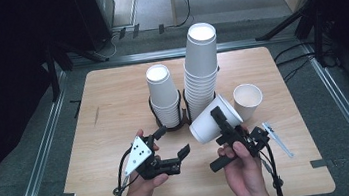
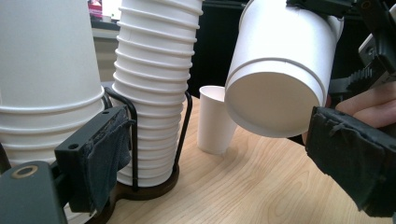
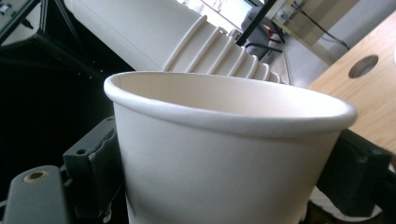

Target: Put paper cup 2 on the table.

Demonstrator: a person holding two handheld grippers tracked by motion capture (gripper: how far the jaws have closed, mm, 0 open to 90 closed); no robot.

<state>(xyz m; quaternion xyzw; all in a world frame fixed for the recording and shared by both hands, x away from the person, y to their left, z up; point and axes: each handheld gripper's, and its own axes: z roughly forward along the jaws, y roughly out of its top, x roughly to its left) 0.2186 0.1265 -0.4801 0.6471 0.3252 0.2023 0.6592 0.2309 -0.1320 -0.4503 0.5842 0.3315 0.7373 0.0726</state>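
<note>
Wooden table, light grain, rounded corners, set on grey floor with metal rails at either side. At its far middle, a black wire holder with two bays: taller stack of white paper cups in the right bay, shorter stack in the left, both upright with mouths up. Just right of the holder a single cup stands alone on the wood, mouth up. Held cup sits above the table in front of the taller stack, tipped on its side, bottom facing the person's left, rim toward the right gripper. Right gripper clamps this cup, one jaw on each side of the wall near the rim; the right gripper view has both pads pressed against the paper. Left gripper is low over the near table, jaws spread and empty, the holder's edge by one pad, held cup's bottom just beyond the other. Small white strip lies on the table right of the right hand.
</note>
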